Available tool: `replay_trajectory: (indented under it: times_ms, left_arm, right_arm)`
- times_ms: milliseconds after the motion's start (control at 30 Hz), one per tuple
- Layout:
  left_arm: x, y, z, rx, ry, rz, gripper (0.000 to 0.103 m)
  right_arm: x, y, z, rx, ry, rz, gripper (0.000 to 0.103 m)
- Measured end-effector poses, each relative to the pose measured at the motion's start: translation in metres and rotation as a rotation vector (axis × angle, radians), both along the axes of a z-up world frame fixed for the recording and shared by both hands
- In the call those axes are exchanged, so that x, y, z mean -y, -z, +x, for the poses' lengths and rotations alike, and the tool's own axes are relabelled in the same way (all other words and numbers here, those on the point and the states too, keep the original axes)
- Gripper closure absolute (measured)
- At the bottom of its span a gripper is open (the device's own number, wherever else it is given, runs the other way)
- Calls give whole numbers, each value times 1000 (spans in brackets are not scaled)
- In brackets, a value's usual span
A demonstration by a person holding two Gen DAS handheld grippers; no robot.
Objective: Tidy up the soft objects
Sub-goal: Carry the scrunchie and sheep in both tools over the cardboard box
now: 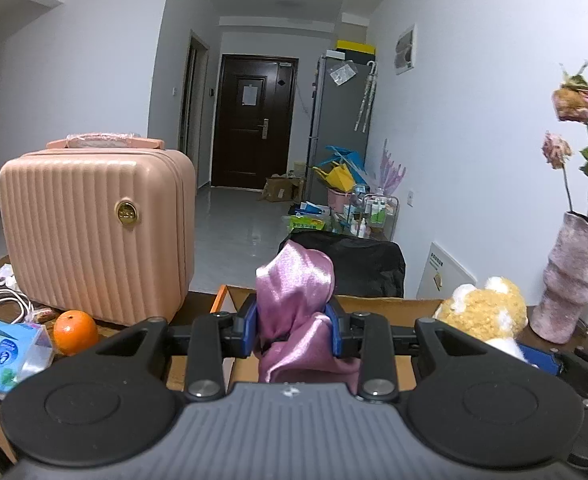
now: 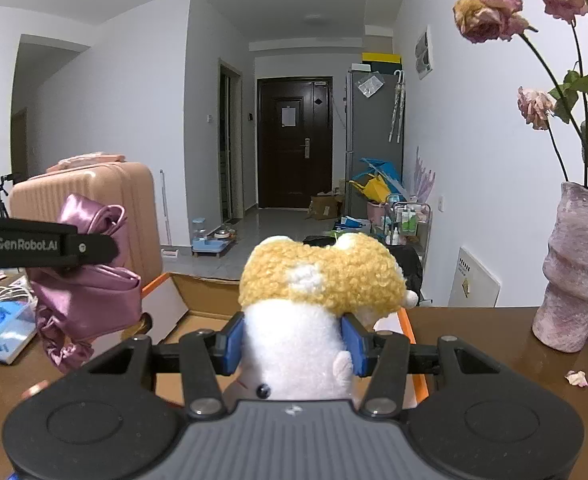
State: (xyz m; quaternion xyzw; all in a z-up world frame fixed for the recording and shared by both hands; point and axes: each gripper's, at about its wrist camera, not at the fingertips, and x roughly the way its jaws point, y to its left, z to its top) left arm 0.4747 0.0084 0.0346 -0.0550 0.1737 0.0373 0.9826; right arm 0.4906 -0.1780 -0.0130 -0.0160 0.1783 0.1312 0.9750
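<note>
Both pairs of jaws are clenched on soft things. Between the blue pads of the left gripper (image 1: 294, 330) sits a bunched pink satin cloth (image 1: 294, 292), pinched at its middle so that a folded peak stands above the jaws and a shiny fold hangs below them toward the camera. Beyond and just under these jaws lies an open cardboard box (image 1: 374, 304) with orange-edged flaps, and past it a black chair back (image 1: 366, 264). Left of the jaws a pink ribbed case (image 1: 94, 232) stands upright on the brown table (image 2: 474, 340), with an orange (image 1: 75, 332) at its foot and a blue tissue pack (image 1: 6, 356) nearer still; white cables (image 1: 2, 300) lie further left. The right gripper (image 2: 294, 344) squeezes a plush toy (image 2: 294, 340) by its white body, the curly yellow head rising above the pads and a small dark eye or button showing just below them. In the left wrist view that same toy appears to the right of the left jaws, close by. From the right wrist view the left gripper's black finger crosses in from the left with the cloth hanging around it, above the box's left flap. Right of the right jaws a mottled pink vase (image 2: 578, 268) of dried roses (image 2: 490, 14) stands on the table, well apart, with a fallen petal (image 2: 577, 378) nearer the camera.
</note>
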Motion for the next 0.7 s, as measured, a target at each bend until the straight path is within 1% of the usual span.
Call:
replay_trajectory:
  times_ms: [233, 367, 700]
  left_arm:
    - [-7, 13, 28, -20, -22, -7, 69]
    - [-7, 21, 40, -32, -31, 16, 69]
    - [-13, 36, 61, -73, -56, 3, 69]
  right_arm:
    - [-5, 8, 28, -2, 16, 1, 54]
    - [-7, 14, 42, -19, 19, -4, 54]
    - [-14, 23, 62, -51, 24, -19, 53]
